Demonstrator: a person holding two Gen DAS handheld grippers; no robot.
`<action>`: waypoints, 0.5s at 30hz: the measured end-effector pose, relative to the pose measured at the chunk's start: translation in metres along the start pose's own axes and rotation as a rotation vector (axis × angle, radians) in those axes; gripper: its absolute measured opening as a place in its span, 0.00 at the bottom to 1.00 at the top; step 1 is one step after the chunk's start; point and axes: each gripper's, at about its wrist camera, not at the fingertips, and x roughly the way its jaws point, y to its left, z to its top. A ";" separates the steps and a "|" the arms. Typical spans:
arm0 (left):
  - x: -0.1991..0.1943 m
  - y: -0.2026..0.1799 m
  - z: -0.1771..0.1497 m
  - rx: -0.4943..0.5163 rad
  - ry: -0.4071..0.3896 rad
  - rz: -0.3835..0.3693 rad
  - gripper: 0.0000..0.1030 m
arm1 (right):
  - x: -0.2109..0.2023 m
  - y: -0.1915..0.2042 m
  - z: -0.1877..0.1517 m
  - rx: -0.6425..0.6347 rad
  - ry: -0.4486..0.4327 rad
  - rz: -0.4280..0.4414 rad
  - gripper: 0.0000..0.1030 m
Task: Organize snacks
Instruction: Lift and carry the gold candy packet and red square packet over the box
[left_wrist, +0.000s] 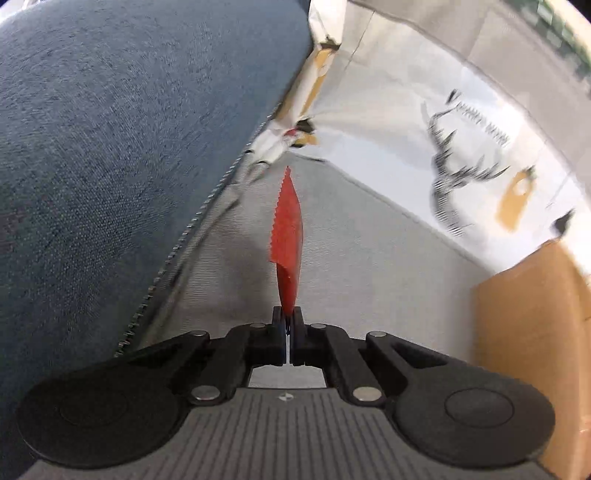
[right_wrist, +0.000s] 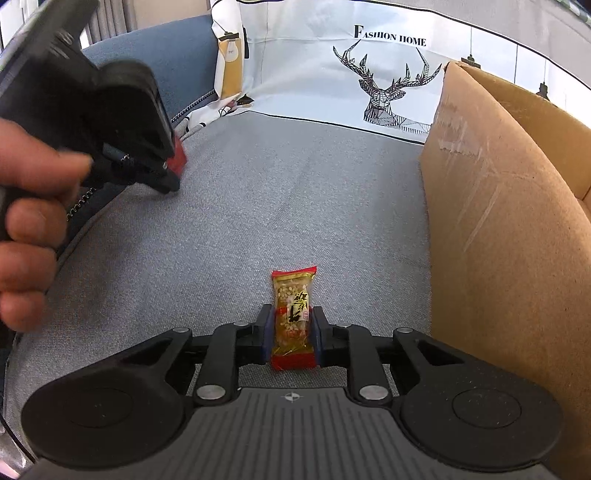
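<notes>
Gripping a thin red serrated-edge snack wrapper (left_wrist: 287, 236) edge-on, the left gripper (left_wrist: 287, 317) appears in the left wrist view with its jaws pressed together on the wrapper's lower end; the wrapper stands upright above the grey woven seat cushion (left_wrist: 369, 258). A dark blue fabric cushion (left_wrist: 110, 147) fills the left side, a white printed pillow with a deer motif (left_wrist: 443, 129) lies ahead, and a brown cardboard box (left_wrist: 528, 332) stands at the right; the background is motion-blurred. In the right wrist view, the right gripper (right_wrist: 293, 328) clamps a transparent yellow-and-red packaged nut bar (right_wrist: 294, 317) between its blue-padded fingers (right_wrist: 266, 332), just above the grey seat cushion. The box wall rises just beside it on the right. At upper left, the person's left hand (right_wrist: 29, 221) carries the left gripper with the red wrapper.
</notes>
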 end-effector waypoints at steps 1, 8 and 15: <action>-0.001 0.000 0.000 -0.007 0.002 -0.026 0.01 | 0.000 -0.001 0.000 0.003 -0.001 0.002 0.21; -0.001 -0.003 0.000 -0.013 0.021 -0.088 0.01 | -0.005 -0.004 0.001 0.011 -0.030 0.009 0.19; -0.009 -0.015 -0.004 0.077 -0.022 -0.073 0.01 | -0.008 -0.006 0.003 0.018 -0.057 0.012 0.18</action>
